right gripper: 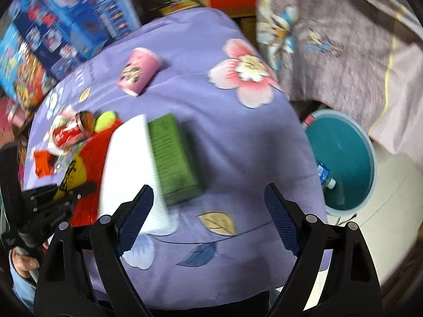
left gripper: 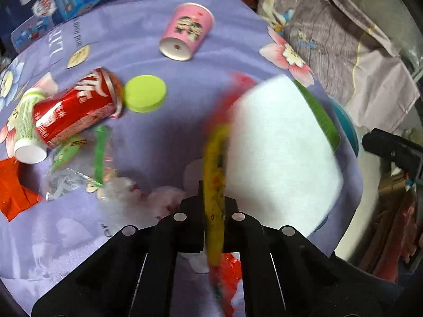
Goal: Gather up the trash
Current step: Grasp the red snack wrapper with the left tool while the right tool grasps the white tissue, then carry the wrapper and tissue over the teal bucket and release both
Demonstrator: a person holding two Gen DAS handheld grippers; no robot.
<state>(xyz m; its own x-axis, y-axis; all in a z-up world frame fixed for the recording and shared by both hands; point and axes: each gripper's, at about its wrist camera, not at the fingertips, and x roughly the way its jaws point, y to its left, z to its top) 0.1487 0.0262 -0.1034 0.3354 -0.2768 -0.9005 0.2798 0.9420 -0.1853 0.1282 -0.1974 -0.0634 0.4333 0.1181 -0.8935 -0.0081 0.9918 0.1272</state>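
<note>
A left gripper [left gripper: 214, 211] has its jaws pinching a yellow-and-red wrapper [left gripper: 215, 185] above a tabletop covered in a purple floral cloth [right gripper: 224, 105]. The right gripper [right gripper: 208, 206] hovers with jaws spread, holding nothing, near a green box [right gripper: 174, 155] and a white sheet [right gripper: 127, 166]. A teal bin [right gripper: 343, 158] sits on the floor to the right. A red can [left gripper: 76, 108], pink cup [left gripper: 185, 31] and green lid [left gripper: 145, 92] lie at the far left. The thin wrapper looks loosely caught; a fast swing toward the bin could shake it free.
</note>
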